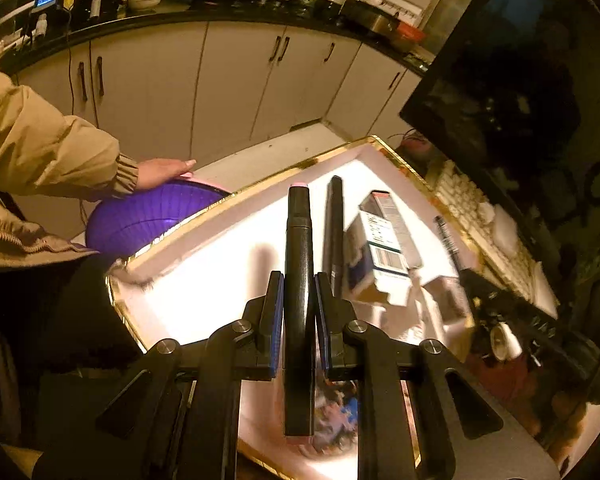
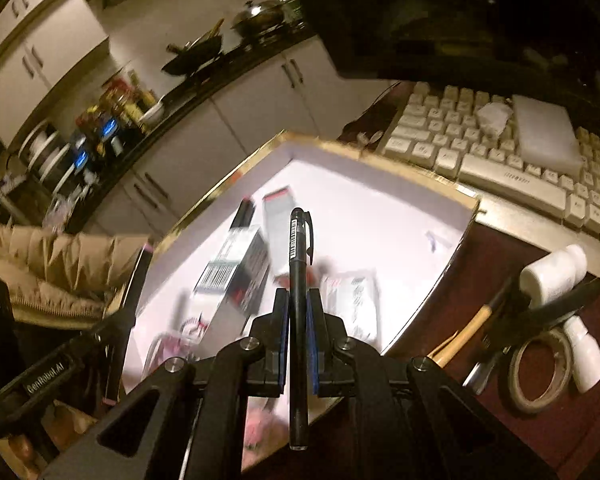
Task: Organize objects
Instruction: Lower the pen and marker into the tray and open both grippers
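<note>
Two grippers clamped, left gripper [image 1: 299,300] on marker [image 1: 299,264], right gripper [image 2: 298,316] on pen [image 2: 299,280] (box [image 2: 400,156] contents seemingly blurred)

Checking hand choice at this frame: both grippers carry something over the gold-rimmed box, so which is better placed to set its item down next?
Left, narrowly. The left gripper, shut on a thick black marker, faces bare white floor in the box. The right gripper, shut on a black pen, points over cartons.

Purple ribbed bowl [image 1: 140,216], black pen [image 2: 299,300]
</note>
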A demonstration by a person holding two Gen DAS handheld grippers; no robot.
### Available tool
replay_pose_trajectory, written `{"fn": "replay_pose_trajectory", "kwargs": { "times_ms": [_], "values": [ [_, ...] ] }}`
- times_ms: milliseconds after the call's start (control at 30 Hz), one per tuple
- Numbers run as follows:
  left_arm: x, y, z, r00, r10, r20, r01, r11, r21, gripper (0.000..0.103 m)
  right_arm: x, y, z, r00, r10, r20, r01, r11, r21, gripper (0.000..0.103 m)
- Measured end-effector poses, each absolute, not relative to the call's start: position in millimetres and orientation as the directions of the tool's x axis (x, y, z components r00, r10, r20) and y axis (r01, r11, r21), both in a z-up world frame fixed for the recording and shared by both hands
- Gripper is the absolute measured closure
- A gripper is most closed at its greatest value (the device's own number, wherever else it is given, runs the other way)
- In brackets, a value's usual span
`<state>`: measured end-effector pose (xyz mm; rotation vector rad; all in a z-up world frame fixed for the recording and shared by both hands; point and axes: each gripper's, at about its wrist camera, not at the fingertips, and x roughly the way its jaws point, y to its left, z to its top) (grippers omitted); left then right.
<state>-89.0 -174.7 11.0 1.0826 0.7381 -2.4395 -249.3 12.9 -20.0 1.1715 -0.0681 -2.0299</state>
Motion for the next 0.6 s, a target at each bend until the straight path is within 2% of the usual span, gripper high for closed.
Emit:
{"fn": "replay_pose_trajectory", "kwargs": {
  "times_ms": [167,367,600],
  "values": [
    [-111,-181,4,-0.584,-0.131,-0.801,0.534,-0.805,-0.258,0.089,-275,3,-19,-0.276,-0.645,-0.713,0.573,-0.706,0.417,0.097],
    [-123,-186,-3,-0.568,-0.105,-0.817,0.524,-0.811,-0.26,0.089,-293,-11,-33,-0.232,-0.668,-0.707,0.538,-0.694,0.478,0.097],
    [-127,-191,-18,-0.51,-0.097,-0.855,0.55,-0.801,-0.237,0.089,-296,-24,-43,-0.254,-0.635,-0.73,0.534,-0.721,0.441,0.097]
  ]
}}
